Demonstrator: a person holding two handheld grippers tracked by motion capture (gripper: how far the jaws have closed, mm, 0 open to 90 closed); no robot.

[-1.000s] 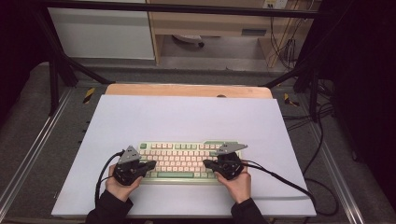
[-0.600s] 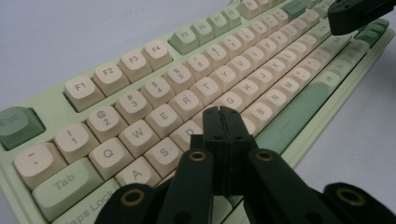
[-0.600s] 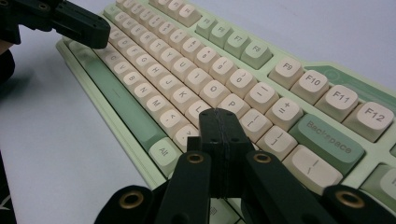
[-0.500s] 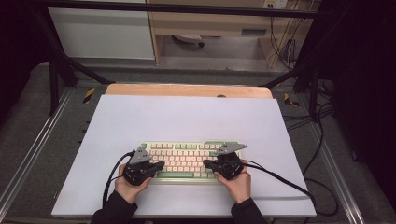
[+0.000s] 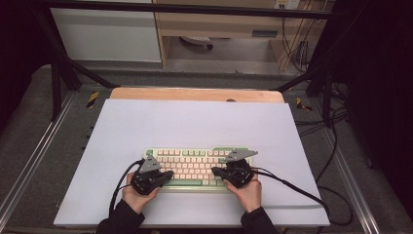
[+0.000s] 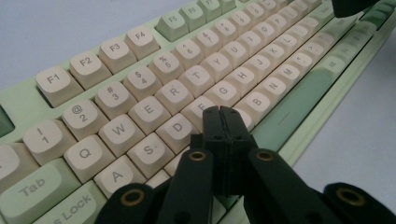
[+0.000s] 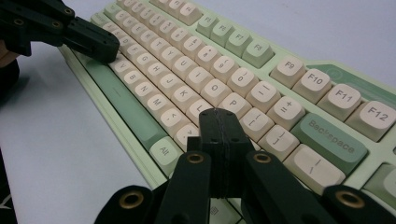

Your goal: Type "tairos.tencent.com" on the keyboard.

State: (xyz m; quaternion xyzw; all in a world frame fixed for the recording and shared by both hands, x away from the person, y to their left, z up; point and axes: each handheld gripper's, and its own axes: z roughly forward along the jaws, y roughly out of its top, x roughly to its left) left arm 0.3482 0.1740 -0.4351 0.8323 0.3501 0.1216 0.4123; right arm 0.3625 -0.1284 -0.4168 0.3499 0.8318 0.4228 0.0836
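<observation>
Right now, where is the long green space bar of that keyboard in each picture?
High view: the space bar sits low in the middle, on the keyboard's near edge between the two hands.
Left gripper view: right of centre, slanting up beyond the shut left gripper.
Right gripper view: left of centre, slanting down toward the Alt key.
Shared landmark: the M key.
</observation>
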